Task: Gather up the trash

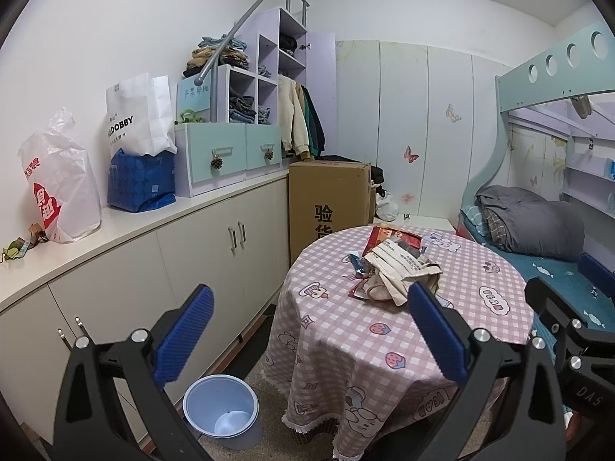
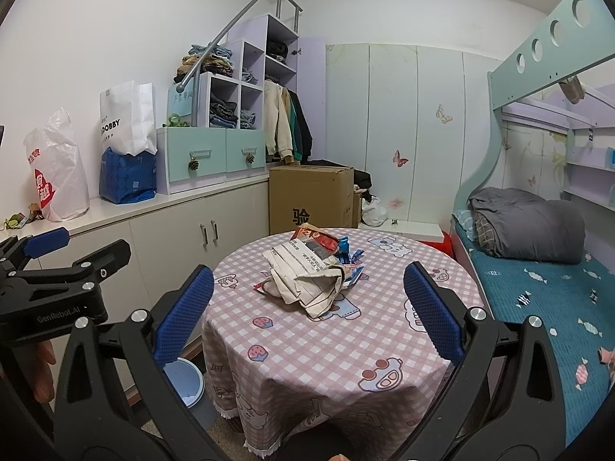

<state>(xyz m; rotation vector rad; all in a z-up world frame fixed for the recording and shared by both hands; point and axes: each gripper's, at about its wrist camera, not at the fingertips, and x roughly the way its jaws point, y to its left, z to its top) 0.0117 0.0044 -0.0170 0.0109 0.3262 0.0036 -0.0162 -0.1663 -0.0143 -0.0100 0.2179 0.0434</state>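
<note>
Left wrist view: left gripper (image 1: pixel 309 336) spread wide, blue pads (image 1: pixel 184 336) well apart, nothing between them, held above the floor short of the round table (image 1: pixel 442 330). Pink checked cloth on that table, reaching from centre toward 4 o'clock. Trash pile (image 1: pixel 392 269) near the table's middle, just right of centre in the frame: a crumpled cream printed bag (image 1: pixel 403 269) on top, a red snack packet (image 1: pixel 392 236) at the pile's 12 o'clock, small blue and red wrappers (image 1: pixel 357 265) at its 9 o'clock. Pale blue bin (image 1: pixel 221 409) upright on the floor at 7 o'clock, just beside the table's hanging cloth, open mouth up; a pale patch inside at the bottom, not clear what. White cabinets with a worktop (image 1: pixel 153 219) along 9 o'clock. Cardboard box (image 1: pixel 326 199) behind the table. Part of the right gripper's black frame at 4 o'clock.

Right wrist view: right gripper (image 2: pixel 307 309) likewise spread wide and empty, pads either side of the table's near half. Same trash pile (image 2: pixel 311 272) dead centre, on the tabletop, apart from both pads. Bin (image 2: pixel 188 384) at 7 o'clock, partly hidden behind the left-hand pad. Left gripper's body at 9 o'clock, a hand (image 2: pixel 42 368) around its grip. Bunk bed (image 2: pixel 538 288) with a grey duvet at 3 o'clock.
</note>
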